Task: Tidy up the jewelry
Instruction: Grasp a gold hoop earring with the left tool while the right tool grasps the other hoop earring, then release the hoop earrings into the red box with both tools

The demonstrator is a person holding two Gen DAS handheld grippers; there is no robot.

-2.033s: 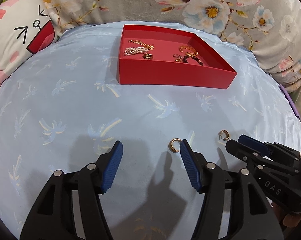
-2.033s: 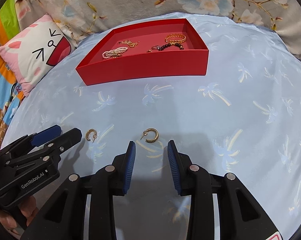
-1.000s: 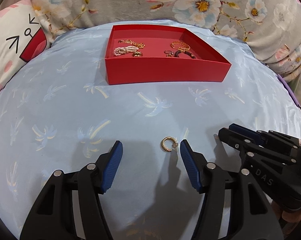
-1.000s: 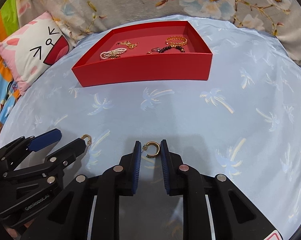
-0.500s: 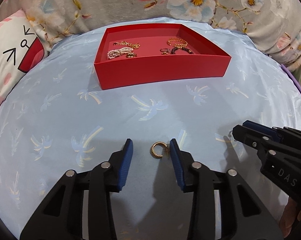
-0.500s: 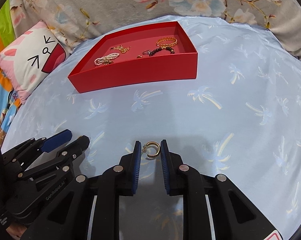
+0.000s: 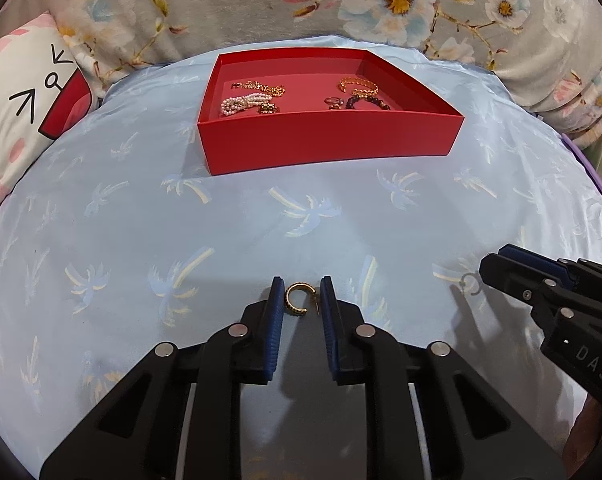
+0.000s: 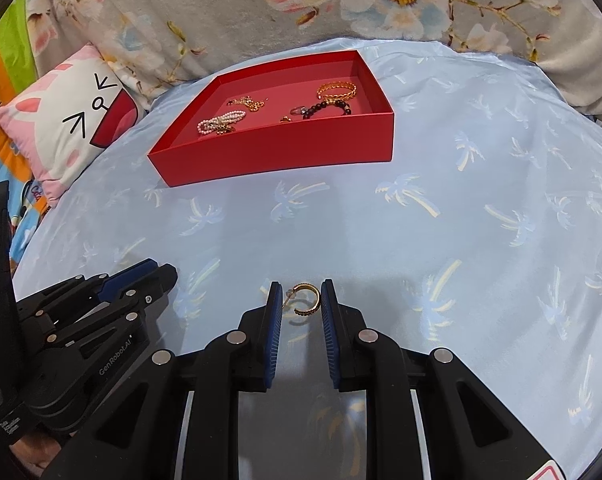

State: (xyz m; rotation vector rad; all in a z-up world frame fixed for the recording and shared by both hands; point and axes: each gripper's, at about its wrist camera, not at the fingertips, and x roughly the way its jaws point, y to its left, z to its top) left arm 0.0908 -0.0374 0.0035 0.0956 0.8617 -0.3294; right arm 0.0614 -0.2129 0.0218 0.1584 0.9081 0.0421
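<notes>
Earrings: your left gripper (image 7: 300, 300) has just narrowed around one hoop (image 7: 296, 299) on the near cloth, your right gripper (image 8: 301, 300) pinches its twin (image 8: 305, 298), both bound for the far red tray (image 7: 325, 148).

A bedroom at home, on a made bed

Ahead of the grippers spreads a pale blue bedsheet (image 7: 141, 208) printed with palm trees, soft and slightly creased. Beyond it lies a grey blanket (image 8: 229, 12) with large flowers, and off to the left a pink-and-white cartoon-face cushion (image 8: 65, 128). A red tray (image 7: 325, 140) of necklaces and bracelets sits on the sheet, straight in front.
</notes>
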